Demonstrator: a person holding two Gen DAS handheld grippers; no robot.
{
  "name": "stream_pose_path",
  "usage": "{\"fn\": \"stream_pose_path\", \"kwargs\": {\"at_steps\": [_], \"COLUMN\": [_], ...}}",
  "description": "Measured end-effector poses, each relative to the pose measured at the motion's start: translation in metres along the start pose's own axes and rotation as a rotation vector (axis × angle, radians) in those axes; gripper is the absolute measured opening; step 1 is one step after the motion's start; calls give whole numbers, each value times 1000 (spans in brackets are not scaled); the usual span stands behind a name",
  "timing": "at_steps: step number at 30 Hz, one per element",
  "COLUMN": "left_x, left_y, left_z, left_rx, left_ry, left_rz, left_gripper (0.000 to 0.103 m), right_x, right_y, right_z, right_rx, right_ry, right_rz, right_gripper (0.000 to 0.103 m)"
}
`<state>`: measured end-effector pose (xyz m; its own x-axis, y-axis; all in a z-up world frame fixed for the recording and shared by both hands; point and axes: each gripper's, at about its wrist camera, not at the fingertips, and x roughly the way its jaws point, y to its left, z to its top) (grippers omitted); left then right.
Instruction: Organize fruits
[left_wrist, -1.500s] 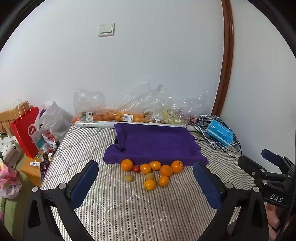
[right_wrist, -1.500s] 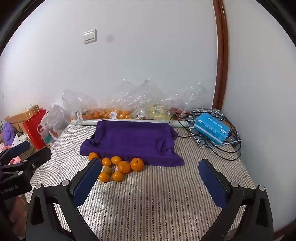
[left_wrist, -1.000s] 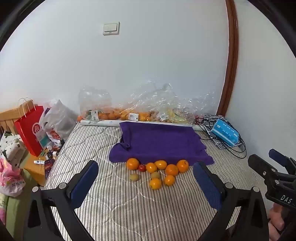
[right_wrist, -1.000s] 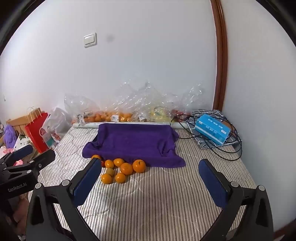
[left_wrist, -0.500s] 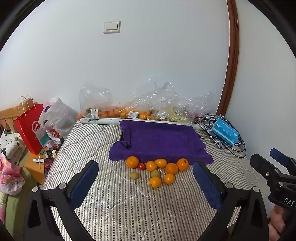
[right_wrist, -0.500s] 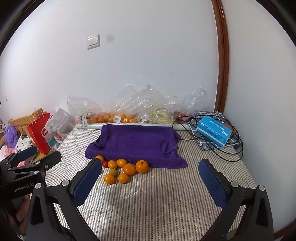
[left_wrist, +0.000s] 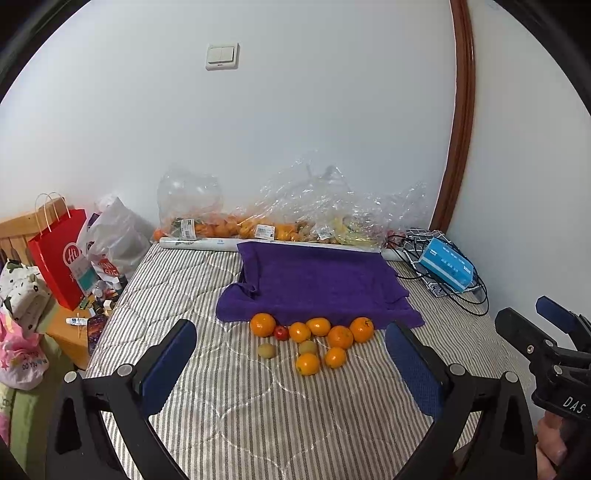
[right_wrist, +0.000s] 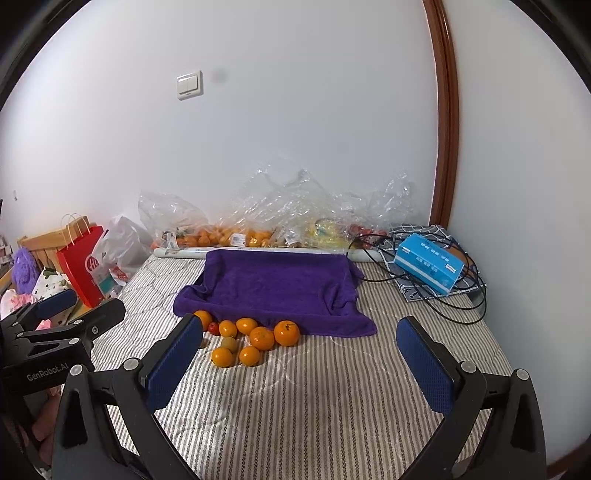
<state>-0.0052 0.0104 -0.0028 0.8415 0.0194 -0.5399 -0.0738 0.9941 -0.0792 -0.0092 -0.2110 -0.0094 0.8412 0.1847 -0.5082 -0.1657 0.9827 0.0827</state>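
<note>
On the striped mattress (left_wrist: 258, 424), just in front of the near edge of a purple towel (left_wrist: 317, 280), lies a cluster of loose fruit: several oranges (left_wrist: 340, 336), a small red fruit (left_wrist: 281, 332) tucked between two of them, and two dull green-brown fruits (left_wrist: 266, 350) a little nearer the cameras. The oranges closest to the towel touch its hem or sit just beside it; two more oranges lie in front of that row. From the right wrist view the same cluster (right_wrist: 262, 338) sits toward the left, partly hidden behind the near finger.

Both tools hang over the mattress, well apart from the fruit. The left gripper (left_wrist: 291, 363) has its blue-padded fingers spread wide with nothing between them; the right gripper (right_wrist: 299, 360) is likewise fully spread and holds nothing.

Behind the towel, clear plastic bags (left_wrist: 295, 206) with more oranges line the wall. A blue box (left_wrist: 447, 264) rests among black cables at the right, and a red paper bag (left_wrist: 59, 254) stands off the mattress at the left.
</note>
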Motion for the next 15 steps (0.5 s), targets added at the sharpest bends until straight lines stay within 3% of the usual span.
{"fn": "stream_pose_path", "kwargs": {"at_steps": [15], "left_x": [-1], "left_y": [-3], "left_z": [1], "left_rx": [1], "left_ry": [-4], "left_rz": [-1], "left_gripper": [103], "right_x": [-1], "right_y": [0], "right_z": [-1], "right_rx": [1], "right_ry": [-3], "right_rz": [2], "right_gripper": [103]}}
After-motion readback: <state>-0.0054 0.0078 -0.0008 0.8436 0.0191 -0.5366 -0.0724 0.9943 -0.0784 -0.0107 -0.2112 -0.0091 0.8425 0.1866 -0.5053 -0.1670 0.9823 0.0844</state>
